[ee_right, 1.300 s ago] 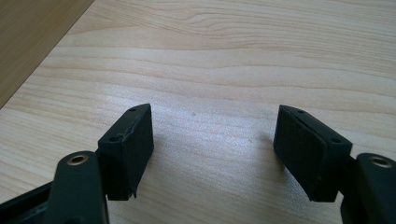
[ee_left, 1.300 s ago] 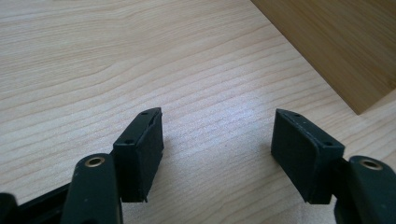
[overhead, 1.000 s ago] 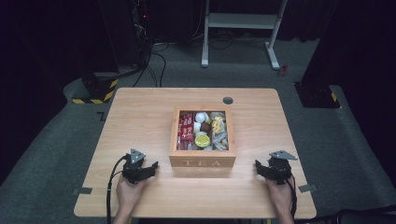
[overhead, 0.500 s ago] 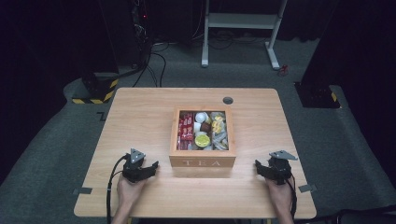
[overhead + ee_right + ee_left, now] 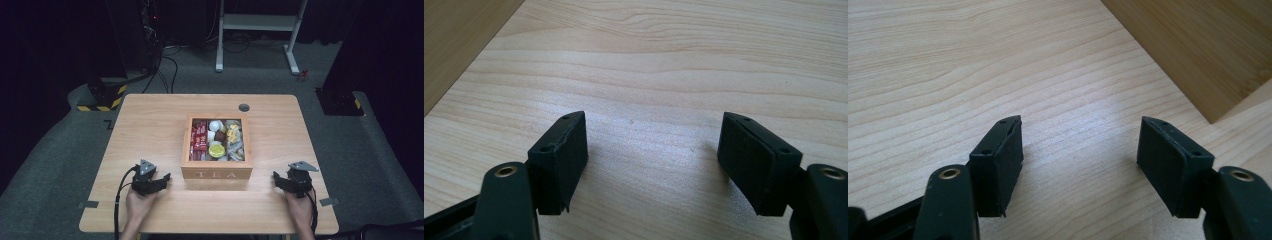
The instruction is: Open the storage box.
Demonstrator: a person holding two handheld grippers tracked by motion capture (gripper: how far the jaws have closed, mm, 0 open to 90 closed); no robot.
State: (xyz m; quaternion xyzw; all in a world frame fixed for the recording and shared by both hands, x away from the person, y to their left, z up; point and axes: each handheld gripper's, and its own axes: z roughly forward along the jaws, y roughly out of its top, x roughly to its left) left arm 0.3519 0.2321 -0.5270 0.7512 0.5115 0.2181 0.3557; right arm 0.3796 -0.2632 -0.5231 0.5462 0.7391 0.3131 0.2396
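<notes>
While both jaws gape wide and empty, the left gripper point(image 5: 161, 178) and right gripper point(image 5: 278, 179) rest on the desk point(image 5: 150, 130). Between them sits the wooden tea box point(image 5: 216, 173), lid off, "TEA" on its front, packed with sachets and pods.

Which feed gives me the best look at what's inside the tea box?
The high view: it looks down into the open tea box, showing red packets and a yellow-lidded cup. The left gripper view catches just an outer corner of its wall; the right gripper view just a strip of its side.
</notes>
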